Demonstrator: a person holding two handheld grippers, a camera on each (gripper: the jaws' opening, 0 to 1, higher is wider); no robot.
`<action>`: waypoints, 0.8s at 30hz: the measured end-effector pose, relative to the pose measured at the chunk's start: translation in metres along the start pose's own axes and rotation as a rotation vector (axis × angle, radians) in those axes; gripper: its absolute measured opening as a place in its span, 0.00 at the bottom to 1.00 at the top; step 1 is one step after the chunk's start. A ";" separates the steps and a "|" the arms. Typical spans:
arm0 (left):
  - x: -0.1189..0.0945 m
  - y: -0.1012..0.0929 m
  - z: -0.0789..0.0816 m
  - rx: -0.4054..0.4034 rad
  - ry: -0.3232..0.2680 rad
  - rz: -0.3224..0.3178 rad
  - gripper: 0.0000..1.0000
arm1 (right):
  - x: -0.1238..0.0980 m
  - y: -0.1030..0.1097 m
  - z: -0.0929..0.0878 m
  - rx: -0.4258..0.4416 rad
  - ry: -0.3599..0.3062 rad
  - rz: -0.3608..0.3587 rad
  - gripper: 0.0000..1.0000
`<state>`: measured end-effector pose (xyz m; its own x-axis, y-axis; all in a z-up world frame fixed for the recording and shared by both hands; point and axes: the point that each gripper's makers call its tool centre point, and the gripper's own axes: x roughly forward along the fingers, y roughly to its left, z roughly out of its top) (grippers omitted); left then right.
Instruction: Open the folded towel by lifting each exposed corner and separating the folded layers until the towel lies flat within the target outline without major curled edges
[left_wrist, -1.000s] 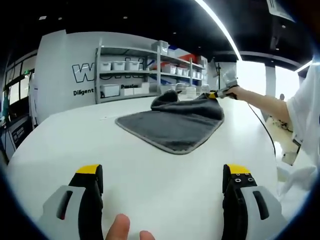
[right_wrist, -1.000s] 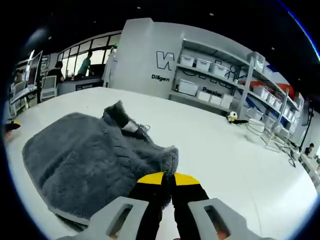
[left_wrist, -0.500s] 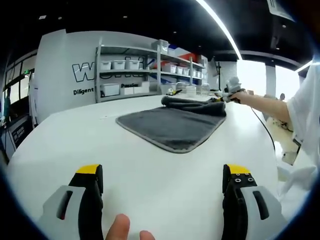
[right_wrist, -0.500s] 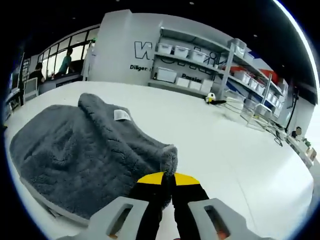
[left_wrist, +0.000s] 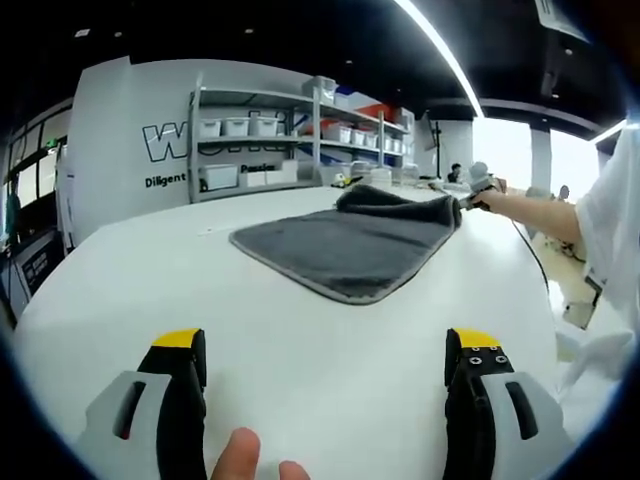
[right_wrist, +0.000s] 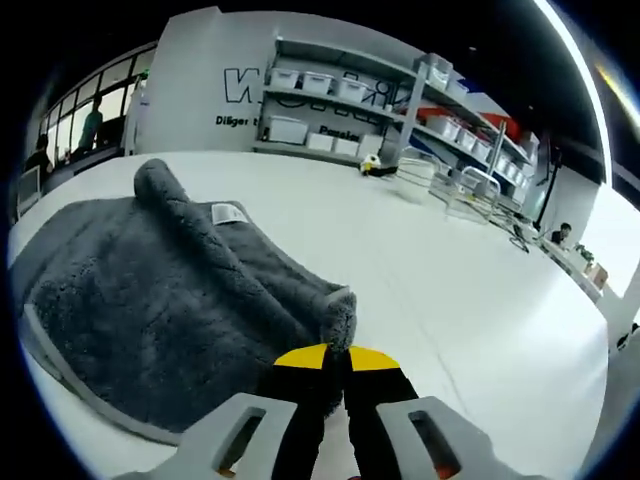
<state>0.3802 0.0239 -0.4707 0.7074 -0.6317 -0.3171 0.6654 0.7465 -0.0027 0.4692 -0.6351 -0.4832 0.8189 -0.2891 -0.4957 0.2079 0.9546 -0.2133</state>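
Note:
A dark grey towel (left_wrist: 350, 245) lies on the white table (left_wrist: 150, 290), with its far layer folded into a ridge. In the right gripper view the towel (right_wrist: 150, 300) spreads to the left, a white label (right_wrist: 225, 213) showing on the folded layer. My right gripper (right_wrist: 335, 358) is shut on the towel's near corner (right_wrist: 338, 312), held slightly off the table. That same gripper (left_wrist: 478, 183) shows at the towel's far right corner in the left gripper view. My left gripper (left_wrist: 325, 375) stands open low over the table, well short of the towel, nothing between its jaws.
Metal shelves (left_wrist: 300, 140) with white bins stand behind the table against a grey wall. A small yellow and black object (right_wrist: 375, 167) lies on the table's far part. A person's arm and white sleeve (left_wrist: 600, 220) reach in from the right.
My right gripper has pulled the held corner outward to the right, and the bunched far layer has lowered and spread. The left gripper has stayed put.

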 end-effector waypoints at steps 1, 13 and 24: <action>0.000 0.000 0.000 0.001 0.000 -0.001 0.98 | -0.001 -0.003 -0.001 0.004 0.002 -0.008 0.02; -0.002 0.000 0.000 0.004 0.001 0.000 0.98 | -0.020 -0.046 -0.025 0.044 0.021 -0.123 0.02; -0.003 0.001 0.001 0.006 -0.002 0.002 0.98 | -0.036 -0.078 -0.044 0.075 0.047 -0.214 0.02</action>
<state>0.3788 0.0261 -0.4685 0.7094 -0.6306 -0.3148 0.6652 0.7466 0.0034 0.3997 -0.7022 -0.4855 0.7265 -0.4866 -0.4853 0.4144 0.8735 -0.2555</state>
